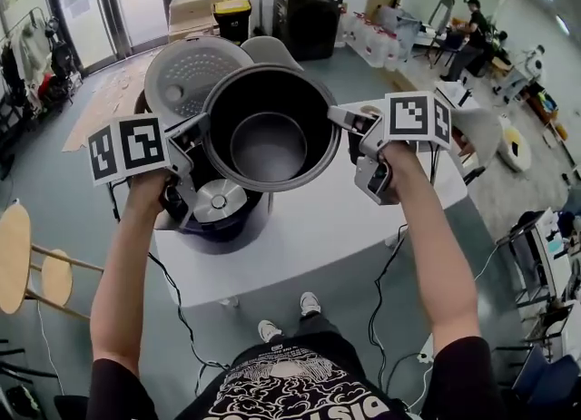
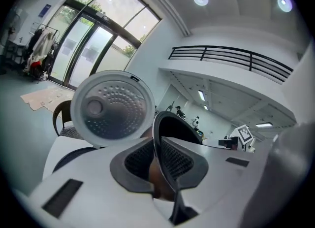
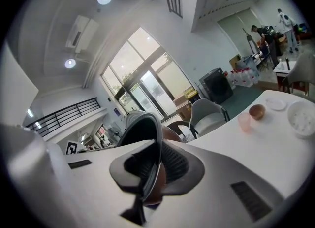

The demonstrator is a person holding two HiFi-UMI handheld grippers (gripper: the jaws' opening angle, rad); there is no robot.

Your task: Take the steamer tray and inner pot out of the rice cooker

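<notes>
Between the ribbed pads of my left claw (image 2: 157, 160) sits the thin rim of the inner pot (image 2: 170, 128), with the jaws drawn nearly together and pinching it edge-on. My right claw (image 3: 156, 165) is doing the same on the opposite side, its jaws narrow with only the pot's lip between them. From the head view, the inner pot (image 1: 268, 146) hangs between the two claws, held by the rim at its left and right. It is clear of the rice cooker (image 1: 231, 228) and sits above and a little behind it.

Below the pot, the cooker's well stands open and I can see the shiny heater plate (image 1: 219, 200) at the bottom. The lid (image 1: 186, 73) is tipped up behind, showing its dimpled inner face. I cannot make out the steamer tray anywhere, so I judge it is already out.

The pot looks empty, so I expect it to be fairly light. It is stiff metal that will not give, and its dark lining is smooth and probably slick. The lip is the only real purchase, and two opposite points on it are the right place to hold. With such a thin edge in the pads, the bowl could swing about the line between my claws, so both need to stay level and matched.

Bare white table (image 1: 309, 228) lies beside the cooker, and that seems the likely place to set it down. Farther along the table stand a cup (image 3: 244, 122) and a small bowl (image 3: 256, 111), well apart from all this.
</notes>
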